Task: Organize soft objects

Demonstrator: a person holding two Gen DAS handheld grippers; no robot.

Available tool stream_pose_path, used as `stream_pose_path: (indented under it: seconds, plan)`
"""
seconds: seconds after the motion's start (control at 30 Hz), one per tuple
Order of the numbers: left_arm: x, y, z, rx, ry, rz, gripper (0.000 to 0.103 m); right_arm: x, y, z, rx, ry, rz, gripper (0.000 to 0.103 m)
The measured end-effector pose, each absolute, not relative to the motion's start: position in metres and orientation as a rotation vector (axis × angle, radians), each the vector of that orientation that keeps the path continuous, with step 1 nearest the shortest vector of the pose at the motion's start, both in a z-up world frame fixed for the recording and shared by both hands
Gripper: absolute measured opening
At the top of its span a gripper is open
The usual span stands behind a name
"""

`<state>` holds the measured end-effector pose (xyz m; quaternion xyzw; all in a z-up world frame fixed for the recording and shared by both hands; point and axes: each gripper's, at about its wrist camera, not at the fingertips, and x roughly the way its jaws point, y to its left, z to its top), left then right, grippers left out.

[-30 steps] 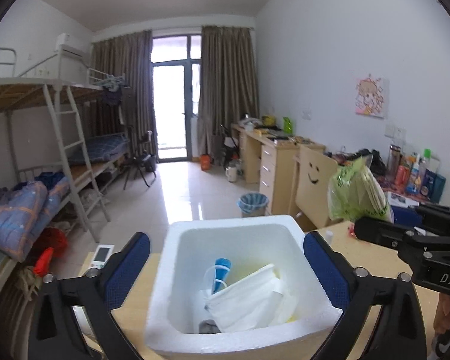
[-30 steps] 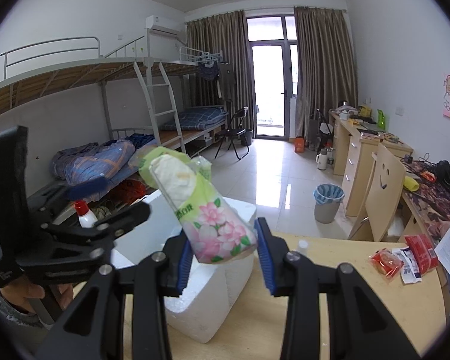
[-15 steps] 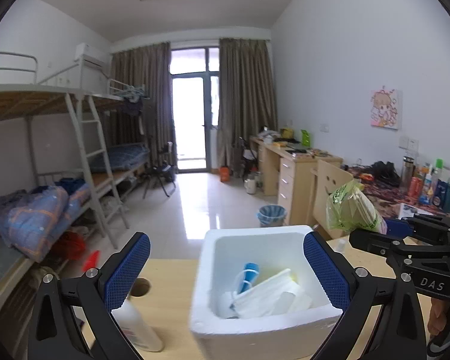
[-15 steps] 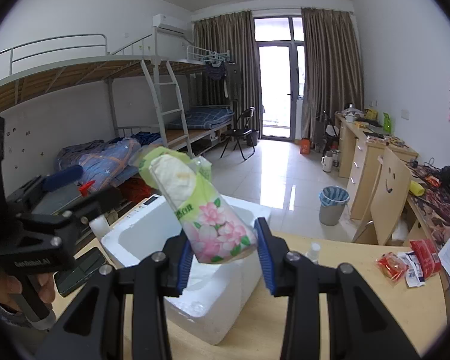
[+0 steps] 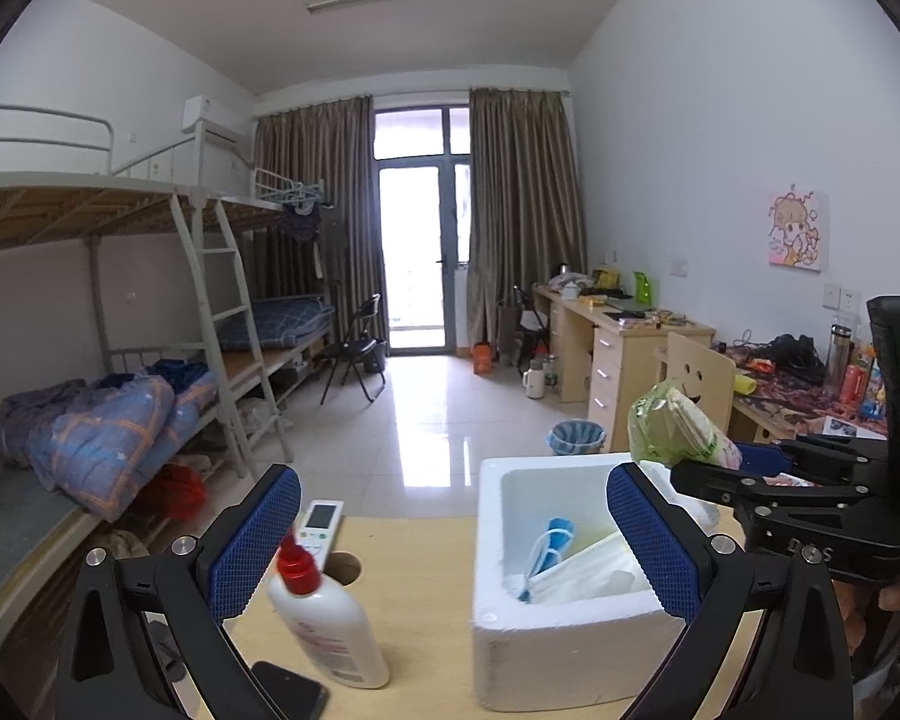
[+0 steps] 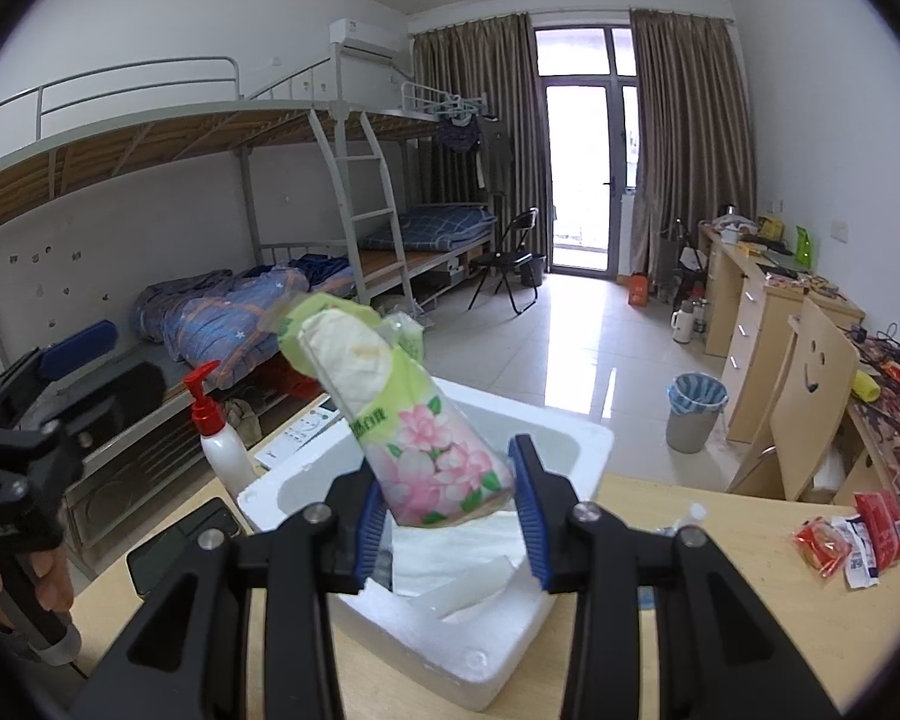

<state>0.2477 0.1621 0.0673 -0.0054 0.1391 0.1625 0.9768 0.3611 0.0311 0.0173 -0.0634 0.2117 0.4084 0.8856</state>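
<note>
Right wrist view: right claw (image 6: 450,501) clamps tissue pack (image 6: 402,414); left claw (image 5: 453,540) gapes, empty.

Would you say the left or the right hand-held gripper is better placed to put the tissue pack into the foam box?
Right. The right hand-held gripper already clamps the tissue pack above the foam box. The left hand-held gripper is open, holds nothing and is off beside the box.

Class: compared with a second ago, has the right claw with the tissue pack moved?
Yes. The right claw and tissue pack shifted from beside the foam box to over it.
</note>
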Motion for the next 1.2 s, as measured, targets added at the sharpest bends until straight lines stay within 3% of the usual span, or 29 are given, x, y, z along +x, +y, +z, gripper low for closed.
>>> stream_pose_path:
  seconds: [0.23,0.33,0.4,0.63,0.77,0.9,0.97,1.2]
  plan:
    - [0.243,0.172,0.064,-0.022,0.279,0.349,0.102,0.374,0.042,0.009,-0.140,0.474,0.827,0.045]
    - [0.242,0.173,0.063,-0.030,0.281,0.347,0.102,0.382,0.045,0.004,-0.143,0.497,0.818,0.055]
    - [0.242,0.173,0.062,-0.030,0.280,0.346,0.102,0.383,0.045,0.003,-0.135,0.506,0.819,0.070]
    - [0.241,0.174,0.059,-0.032,0.284,0.338,0.102,0.378,0.036,0.006,-0.122,0.485,0.815,0.078]
    - [0.240,0.175,0.060,-0.041,0.285,0.335,0.102,0.373,0.027,0.013,-0.108,0.464,0.818,0.093]
    - [0.239,0.170,0.061,-0.036,0.295,0.327,0.102,0.368,0.018,0.021,-0.090,0.452,0.801,0.096]
    - [0.236,0.166,0.062,-0.037,0.292,0.323,0.102,0.363,0.011,0.025,-0.081,0.438,0.793,0.103]
    - [0.221,0.152,0.069,-0.062,0.284,0.298,0.102,0.338,-0.017,0.037,-0.071,0.403,0.756,0.103]
